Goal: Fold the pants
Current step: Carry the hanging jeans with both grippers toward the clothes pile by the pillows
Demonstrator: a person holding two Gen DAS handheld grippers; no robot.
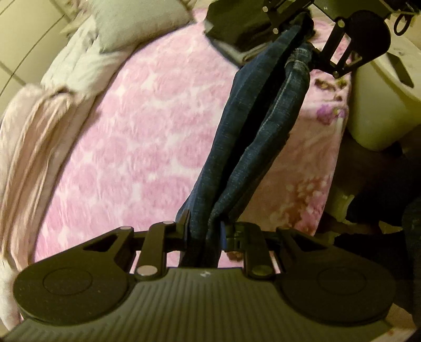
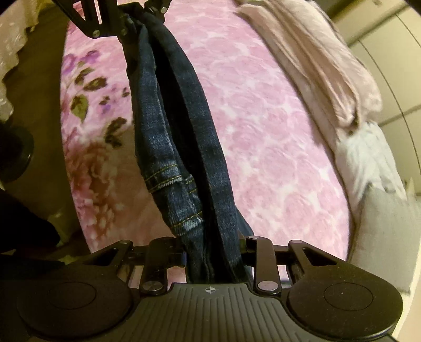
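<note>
Dark blue jeans (image 1: 252, 126) hang stretched in the air between my two grippers, above a bed with a pink flowered blanket (image 1: 136, 136). My left gripper (image 1: 204, 229) is shut on one end of the bunched denim. At the top of the left wrist view, my right gripper (image 1: 302, 29) clamps the other end. In the right wrist view the jeans (image 2: 181, 136) run from my right gripper (image 2: 213, 252), shut on the cloth near a yellow-stitched hem, up to the left gripper (image 2: 131, 23) at the top. The fabric hangs in two long folds.
A rolled pale pink blanket (image 2: 315, 60) and a white cloth (image 2: 368, 155) lie along the far side of the bed, with a grey pillow (image 1: 139, 23) beyond. A dark folded item (image 1: 236, 26) rests on the bed. A cream bin-like object (image 1: 381, 105) stands beside the bed edge.
</note>
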